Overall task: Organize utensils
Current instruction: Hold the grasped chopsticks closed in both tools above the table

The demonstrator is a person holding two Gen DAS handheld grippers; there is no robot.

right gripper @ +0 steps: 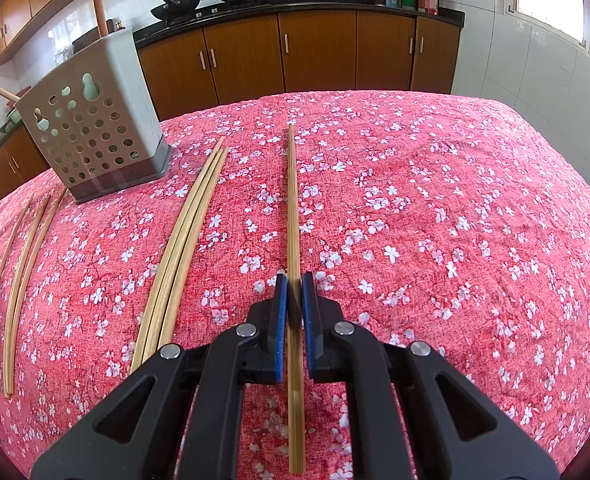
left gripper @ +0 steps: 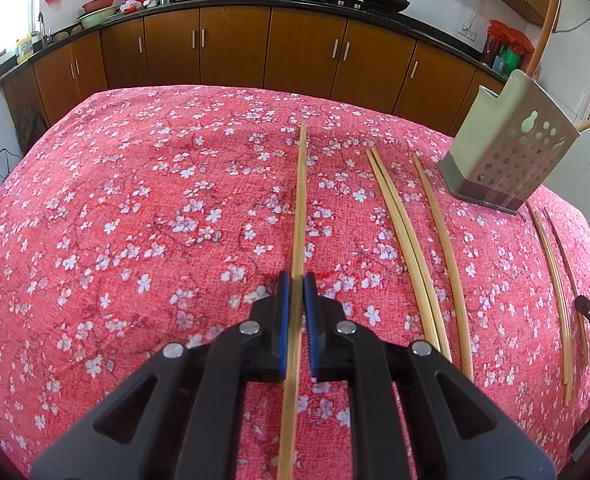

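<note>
While the holder (right gripper: 95, 128) is waiting upright between them on the table (right gripper: 435, 208), each hand-held gripper — left (left gripper: 296, 280), right (right gripper: 294, 280) — is pinching one chopstick (left gripper: 299, 208) (right gripper: 293, 208) low on its shaft — probably for dropping in; six are lying loose alongside.

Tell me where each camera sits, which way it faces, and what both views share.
Left wrist: on the left gripper, angled down across the red floral tablecloth toward the cabinets; jaws shut on a chopstick.
Right wrist: on the right gripper, facing likewise; jaws shut on another chopstick.
Shared: the perforated utensil holder, loose chopsticks, woks.
</note>
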